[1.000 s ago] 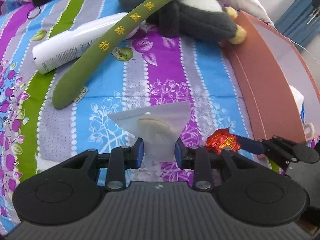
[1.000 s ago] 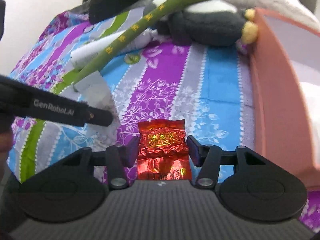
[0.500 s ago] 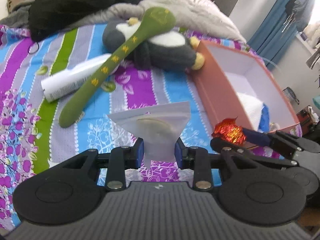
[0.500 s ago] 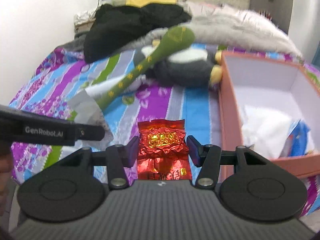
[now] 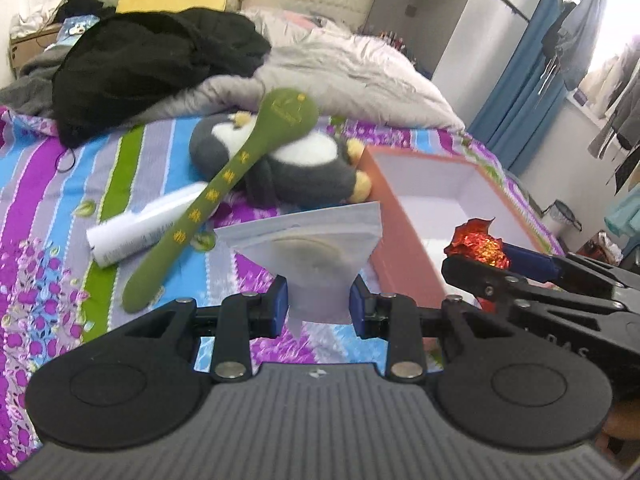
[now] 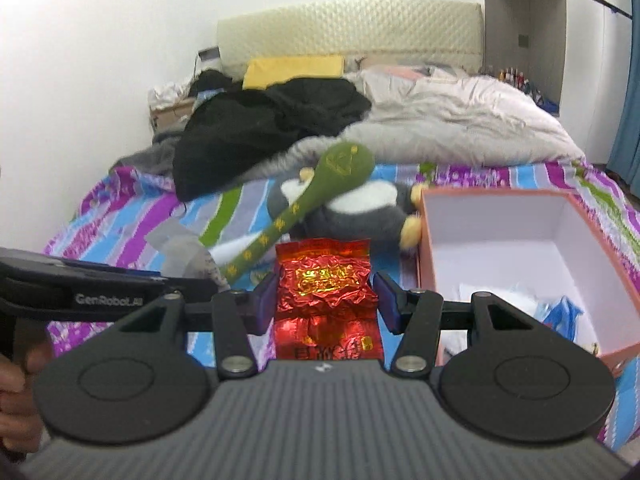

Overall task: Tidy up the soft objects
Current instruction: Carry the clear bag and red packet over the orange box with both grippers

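Note:
My left gripper (image 5: pixel 319 304) is shut on a white pouch (image 5: pixel 312 252), held up above the striped bedspread (image 5: pixel 152 152). In the right wrist view my right gripper (image 6: pixel 326 302) is shut on a crinkled red foil packet (image 6: pixel 326 288); the same packet (image 5: pixel 478 246) shows at the right of the left wrist view. An orange box with a white inside (image 6: pixel 516 236) sits on the bed to the right, with white and blue items at its bottom. A grey and white plush penguin (image 5: pixel 304 168), a long green plush stick (image 5: pixel 228 184) and a white tube (image 5: pixel 140 228) lie beyond.
A black garment (image 5: pixel 160 64) and a rumpled grey duvet (image 5: pixel 352 76) are piled at the head of the bed. A yellow pillow (image 6: pixel 292 70) leans on the headboard. Blue curtains (image 5: pixel 516 80) and hanging clothes stand to the right. A hand (image 6: pixel 16 392) holds the left gripper.
Both grippers have risen and tipped up, still holding the pouch and the foil packet. The bed's far end, the headboard and the whole box have come into view.

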`<state>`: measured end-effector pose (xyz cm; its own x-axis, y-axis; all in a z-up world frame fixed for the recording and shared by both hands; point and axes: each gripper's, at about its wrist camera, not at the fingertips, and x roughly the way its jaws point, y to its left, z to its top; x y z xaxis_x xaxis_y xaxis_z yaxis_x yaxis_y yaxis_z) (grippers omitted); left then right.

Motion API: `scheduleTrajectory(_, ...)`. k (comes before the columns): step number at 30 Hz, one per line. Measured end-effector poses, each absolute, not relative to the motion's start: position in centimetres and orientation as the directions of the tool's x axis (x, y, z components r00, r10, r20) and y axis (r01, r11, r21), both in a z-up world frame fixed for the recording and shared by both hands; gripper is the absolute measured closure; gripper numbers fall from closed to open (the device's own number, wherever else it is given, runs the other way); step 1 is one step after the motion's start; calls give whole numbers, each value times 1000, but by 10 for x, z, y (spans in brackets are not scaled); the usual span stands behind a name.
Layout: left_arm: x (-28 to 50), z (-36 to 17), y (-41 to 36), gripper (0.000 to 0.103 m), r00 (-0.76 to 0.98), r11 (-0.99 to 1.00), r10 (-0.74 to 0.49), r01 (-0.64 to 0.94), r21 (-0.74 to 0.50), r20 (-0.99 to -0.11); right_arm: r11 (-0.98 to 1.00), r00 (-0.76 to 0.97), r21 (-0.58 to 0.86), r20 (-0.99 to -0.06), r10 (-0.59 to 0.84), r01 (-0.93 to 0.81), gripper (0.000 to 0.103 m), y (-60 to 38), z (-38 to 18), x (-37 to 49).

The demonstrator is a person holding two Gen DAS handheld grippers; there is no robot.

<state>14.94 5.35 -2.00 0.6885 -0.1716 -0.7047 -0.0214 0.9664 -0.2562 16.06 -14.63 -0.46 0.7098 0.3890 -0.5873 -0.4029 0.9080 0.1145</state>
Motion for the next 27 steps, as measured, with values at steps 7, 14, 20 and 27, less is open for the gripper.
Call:
scheduleTrajectory(7,172,13,26,67,729,967,-188,22,-252,-658,914,755,108,-530,386,-391,48,-173,30,177)
scheduleTrajectory(14,201,38,-12,67,751,966,-221,83,-243,-622,930,789,106,-500,356,-353,48,-206,42,196)
scheduleTrajectory(20,232,42,-52,67,738,960,-266,144,-241,-619,949,803,100,-511,308,-300,48,-238,35,216)
scheduleTrajectory(27,282,16,-99,67,678,947,-319,204,-247,-662,969,790,114,-562,246,-220,48,-276,7,245)
